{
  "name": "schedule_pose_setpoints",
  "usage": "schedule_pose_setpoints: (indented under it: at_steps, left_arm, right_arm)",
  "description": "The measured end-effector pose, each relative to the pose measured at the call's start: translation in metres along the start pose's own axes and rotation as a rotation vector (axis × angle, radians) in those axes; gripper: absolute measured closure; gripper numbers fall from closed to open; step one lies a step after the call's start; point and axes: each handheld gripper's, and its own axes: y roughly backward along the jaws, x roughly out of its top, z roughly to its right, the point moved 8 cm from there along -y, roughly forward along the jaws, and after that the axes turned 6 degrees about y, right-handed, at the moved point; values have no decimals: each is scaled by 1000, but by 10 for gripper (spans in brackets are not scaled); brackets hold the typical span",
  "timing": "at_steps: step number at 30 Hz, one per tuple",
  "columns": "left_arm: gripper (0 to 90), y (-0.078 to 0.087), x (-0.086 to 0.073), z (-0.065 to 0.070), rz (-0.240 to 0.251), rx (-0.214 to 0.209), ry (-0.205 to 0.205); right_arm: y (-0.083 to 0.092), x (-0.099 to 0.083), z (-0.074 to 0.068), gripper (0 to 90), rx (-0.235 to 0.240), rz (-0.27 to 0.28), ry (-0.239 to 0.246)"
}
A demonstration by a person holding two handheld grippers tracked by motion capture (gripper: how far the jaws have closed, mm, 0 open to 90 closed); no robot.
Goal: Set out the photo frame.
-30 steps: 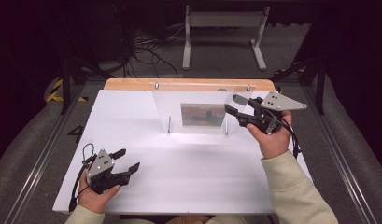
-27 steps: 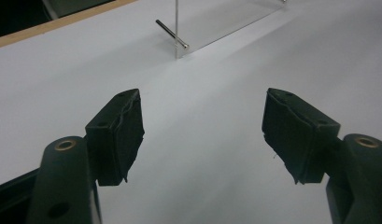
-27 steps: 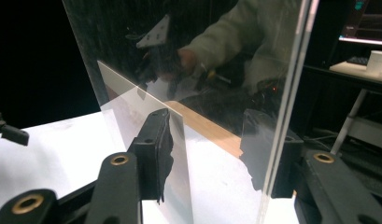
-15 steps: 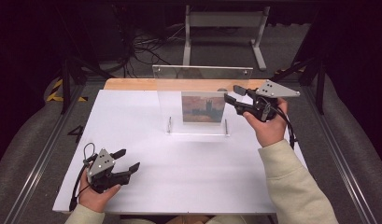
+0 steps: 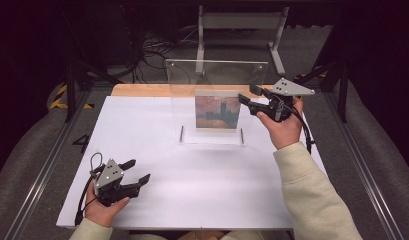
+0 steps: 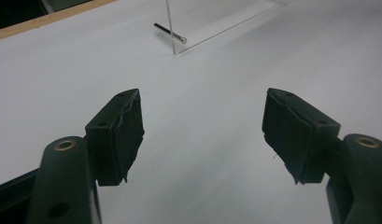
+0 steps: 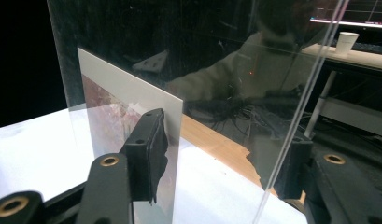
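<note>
A clear acrylic picture frame (image 5: pixel 217 75) stands upright on the white table (image 5: pixel 192 190), with a reddish painted print (image 5: pixel 217 112) inside it and metal pins (image 5: pixel 181 134) at its base. My right gripper (image 5: pixel 248 95) is at the frame's right edge. Its jaws have just been opening and straddle that edge without pressing. In the right gripper view, one jaw of the right gripper (image 7: pixel 216 135) is in front of the print (image 7: pixel 114 102) and the other is behind the pane (image 7: pixel 291 93). My left gripper (image 5: pixel 137 170) rests open and empty at the near left; in its own view the left gripper (image 6: pixel 202 116) faces the frame's corner (image 6: pixel 177 39).
A wooden strip (image 5: pixel 142 90) runs along the table's far edge. Behind it are cables and a grey metal stand (image 5: pixel 237 30) on the floor. Metal rails (image 5: pixel 362 170) flank the table on both sides.
The acrylic frame has gone from leaning to standing upright. My right gripper moved a little farther back and left along with it. The left gripper stayed put.
</note>
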Motion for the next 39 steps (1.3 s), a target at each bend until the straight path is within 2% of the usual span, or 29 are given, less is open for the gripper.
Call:
schedule_pose_setpoints:
  at_steps: [4,8,14,22,24,32,39]
  left_arm:
    - [295,-1,0,-1,1,1,0]
    - [295,-1,0,-1,-1,0,0]
    - [295,-1,0,-1,0,0,5]
    - [294,0,-1,-2,-2,4,6]
    - [294,0,-1,-1,-2,4,5]
    - [292,0,-2,-3,-3,3,8]
    - [290,0,-1,-3,-2,0,10]
  right_arm:
    - [-5,-1,4,441,-7,-2,-13]
    - [-13,-6,10,427,-23,-38,-20]
    - [-22,-14,16,418,-38,-63,-36]
    - [-21,-15,15,413,-42,-77,-29]
    - [-19,-15,14,381,-38,-80,-31]
    - [3,-14,12,330,-46,-75,1]
    - [37,-12,14,309,-60,-52,-7]
